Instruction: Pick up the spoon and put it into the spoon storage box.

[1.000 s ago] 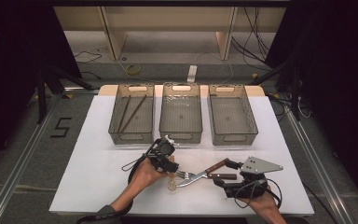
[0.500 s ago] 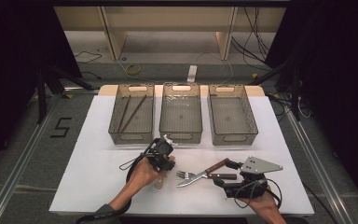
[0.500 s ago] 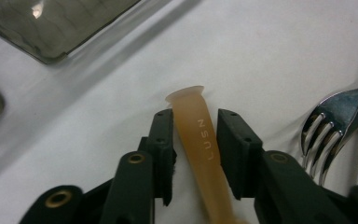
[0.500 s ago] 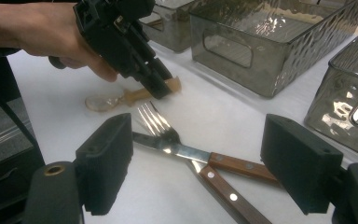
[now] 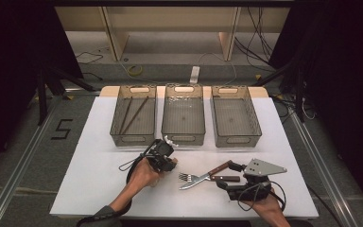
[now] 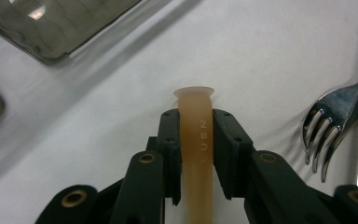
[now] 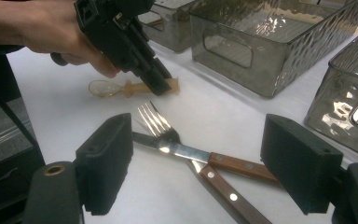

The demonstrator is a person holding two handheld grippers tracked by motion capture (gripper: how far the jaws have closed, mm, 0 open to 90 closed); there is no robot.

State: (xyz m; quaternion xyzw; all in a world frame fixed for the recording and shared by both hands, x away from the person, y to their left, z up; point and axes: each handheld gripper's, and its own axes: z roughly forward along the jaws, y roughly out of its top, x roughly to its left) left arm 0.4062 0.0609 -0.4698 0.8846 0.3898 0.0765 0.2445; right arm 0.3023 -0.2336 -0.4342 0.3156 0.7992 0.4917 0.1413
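Gripping that translucent amber plastic spoon (image 6: 196, 140) by its smooth handle, the left hand-held gripper (image 6: 196, 154) has just been closing, pads now pinching it just above the surface (image 5: 99, 189). Slick handle could swivel or slip when lifted. Right hand-held gripper (image 7: 205, 172) sits wide open, empty, over the steel fork (image 7: 161, 130) and wood-handled knife (image 7: 223, 189).

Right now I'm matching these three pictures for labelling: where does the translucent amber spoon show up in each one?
High view: the amber spoon lies low and left of centre, mostly under the left tool.
Left gripper view: its handle stands bottom centre, clamped between the jaws.
Right gripper view: upper left, bowl pointing left, handle end in that tool.
Shared landmark: the fork beside it.
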